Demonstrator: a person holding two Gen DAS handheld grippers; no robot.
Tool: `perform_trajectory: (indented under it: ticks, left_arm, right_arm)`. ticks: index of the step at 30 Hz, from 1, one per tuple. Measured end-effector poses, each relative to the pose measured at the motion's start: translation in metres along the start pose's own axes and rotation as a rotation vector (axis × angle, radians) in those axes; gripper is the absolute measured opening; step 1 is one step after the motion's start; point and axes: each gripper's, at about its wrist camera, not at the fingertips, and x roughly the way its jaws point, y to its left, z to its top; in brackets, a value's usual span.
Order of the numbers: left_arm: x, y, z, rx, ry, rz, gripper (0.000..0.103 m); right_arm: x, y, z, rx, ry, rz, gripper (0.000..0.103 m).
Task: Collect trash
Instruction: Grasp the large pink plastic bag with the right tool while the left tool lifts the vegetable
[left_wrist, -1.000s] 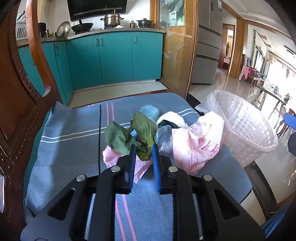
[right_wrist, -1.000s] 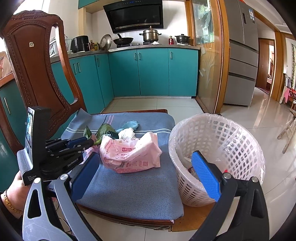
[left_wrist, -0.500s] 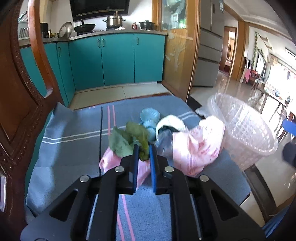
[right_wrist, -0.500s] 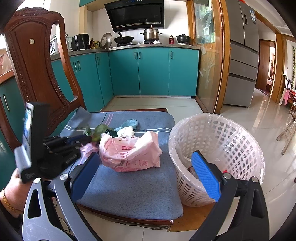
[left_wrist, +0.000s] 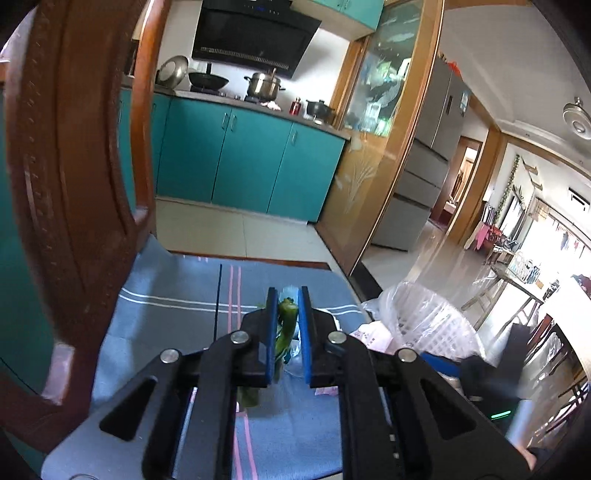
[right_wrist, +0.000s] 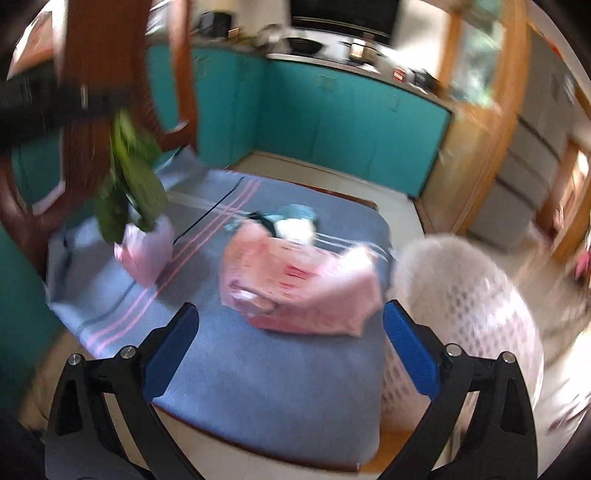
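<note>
Green leaves (left_wrist: 285, 330) sit pinched between the blue pads of the left claw (left_wrist: 287, 334) in the left wrist view, the pads drawn close together on the stems. Under the claw lies a blue striped cushion (left_wrist: 177, 317) on a wooden chair (left_wrist: 77, 206). To the right stands a white basket (left_wrist: 432, 325) lined with clear plastic, just beside the cushion's edge. A strip of pink bag (left_wrist: 373, 334) shows between the claw and the basket. Teal cabinets (left_wrist: 251, 162) and a steel pot (left_wrist: 263, 85) fill the background.

Blurred by motion, the right wrist view shows the right claw (right_wrist: 291, 354) spread wide with nothing between its pads, held above the near part of the cushion (right_wrist: 258, 380). The leaves (right_wrist: 129, 184) hang in the air at upper left from the dark left claw (right_wrist: 92, 105), clear of the cushion. A small pink bag (right_wrist: 146, 251) shows just below them; whether it hangs with them or rests on the cushion cannot be told. A larger pink bag (right_wrist: 299, 284) lies in the middle of the cushion, with a white and light blue wad (right_wrist: 295, 221) touching its far side. The basket (right_wrist: 465, 306) stands at the right, touching the cushion's edge.
</note>
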Motion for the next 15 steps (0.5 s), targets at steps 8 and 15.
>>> perform_trajectory:
  ticks: [8,15]
  left_arm:
    - [-0.022,-0.001,-0.003,0.033,-0.003,-0.006,0.012]
    - [-0.029,-0.007,-0.005,0.078,-0.026,-0.02,0.012]
  right_arm:
    - [0.057,0.021,0.001,-0.171,0.077,-0.098,0.069]
    - [0.042,-0.011,0.01,-0.012,0.107,-0.002,0.02]
